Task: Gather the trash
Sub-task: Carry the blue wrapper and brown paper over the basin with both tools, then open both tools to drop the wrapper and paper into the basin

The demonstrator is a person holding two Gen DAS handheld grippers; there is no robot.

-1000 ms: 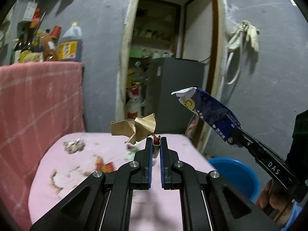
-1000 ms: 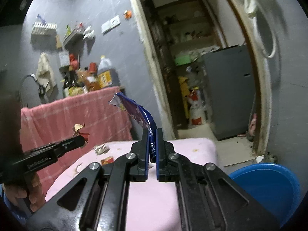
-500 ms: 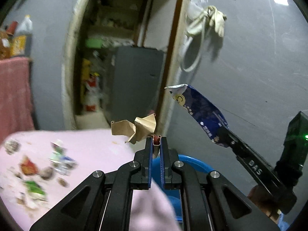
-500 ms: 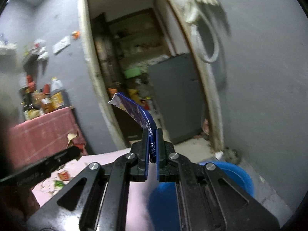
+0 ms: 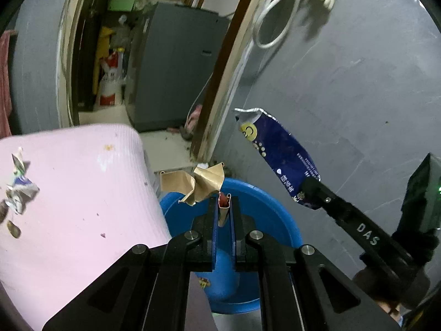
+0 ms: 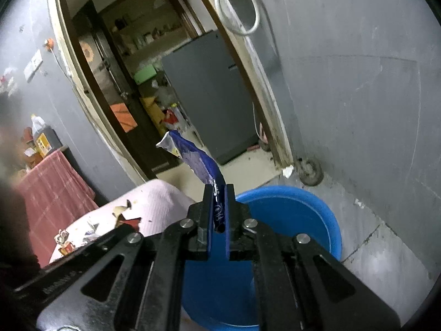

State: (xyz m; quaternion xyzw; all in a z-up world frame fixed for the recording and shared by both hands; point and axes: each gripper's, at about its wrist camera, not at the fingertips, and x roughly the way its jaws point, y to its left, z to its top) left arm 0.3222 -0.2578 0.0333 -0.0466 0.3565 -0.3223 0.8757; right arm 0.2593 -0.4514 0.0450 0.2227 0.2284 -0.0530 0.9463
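My left gripper [image 5: 223,204] is shut on a crumpled brown paper scrap [image 5: 198,183] and hangs over the rim of a blue basin [image 5: 264,207] on the floor. My right gripper [image 6: 219,193] pinches the end of a blue snack wrapper [image 6: 198,160] above the same basin [image 6: 289,207]. Its jaws are opening, with the wrapper still between the pads. In the left wrist view the wrapper [image 5: 278,151] sticks up from the right gripper [image 5: 311,190]. The left gripper [image 6: 129,226] shows at lower left of the right wrist view.
A pink-covered table [image 5: 69,193] with several wrapper scraps [image 5: 19,190] stands to the left of the basin. Behind is a doorway with a grey fridge [image 5: 176,69]. A grey wall runs on the right, with a hose and glove [image 5: 278,13] hanging high.
Both grippers have swung right and dipped, from over the pink table to above the blue basin, each carrying its piece of trash. The basin now fills the lower middle of both views.
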